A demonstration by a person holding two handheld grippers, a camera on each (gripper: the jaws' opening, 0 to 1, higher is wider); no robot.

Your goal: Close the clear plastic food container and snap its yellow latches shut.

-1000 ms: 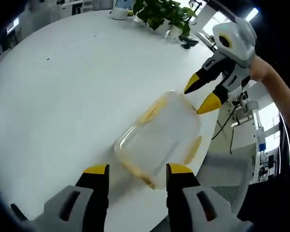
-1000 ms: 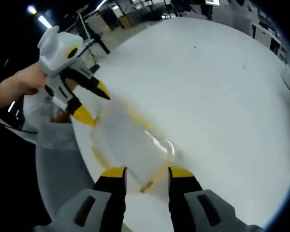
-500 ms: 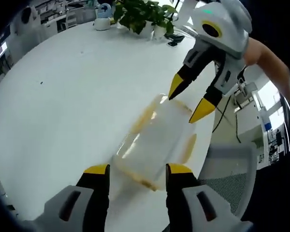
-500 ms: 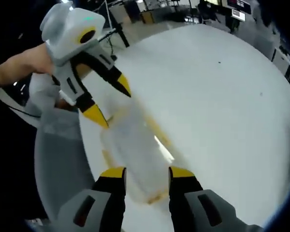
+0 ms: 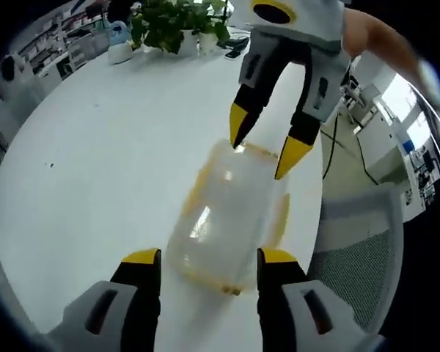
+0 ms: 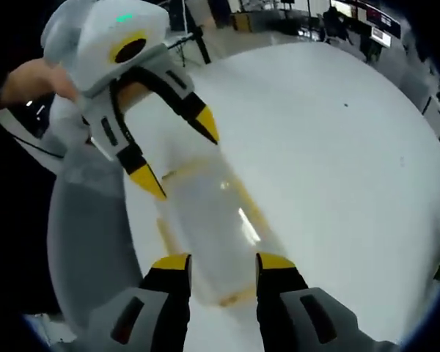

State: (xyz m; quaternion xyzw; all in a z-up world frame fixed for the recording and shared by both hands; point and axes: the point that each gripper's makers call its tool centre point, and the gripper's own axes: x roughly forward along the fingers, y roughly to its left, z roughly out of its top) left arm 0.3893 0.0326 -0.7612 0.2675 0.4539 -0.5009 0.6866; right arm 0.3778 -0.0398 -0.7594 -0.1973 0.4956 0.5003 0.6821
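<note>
Now: left gripper [image 5: 209, 257] wide apart, holding nothing | right gripper [image 6: 223, 258] wide apart, holding nothing | container [image 5: 224, 216] between them

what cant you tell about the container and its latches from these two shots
- Left gripper view: whether the lid of the clear container is seated; glare and clear plastic blur the seam.
- Right gripper view: whether the near yellow latch is snapped; it is small and blurred.
- Both views: whether either tongs touch the container.

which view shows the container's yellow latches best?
Left gripper view: the container shows yellow latches on its side and near end. Right gripper view has the container blurrier, with faint yellow edges.
</note>
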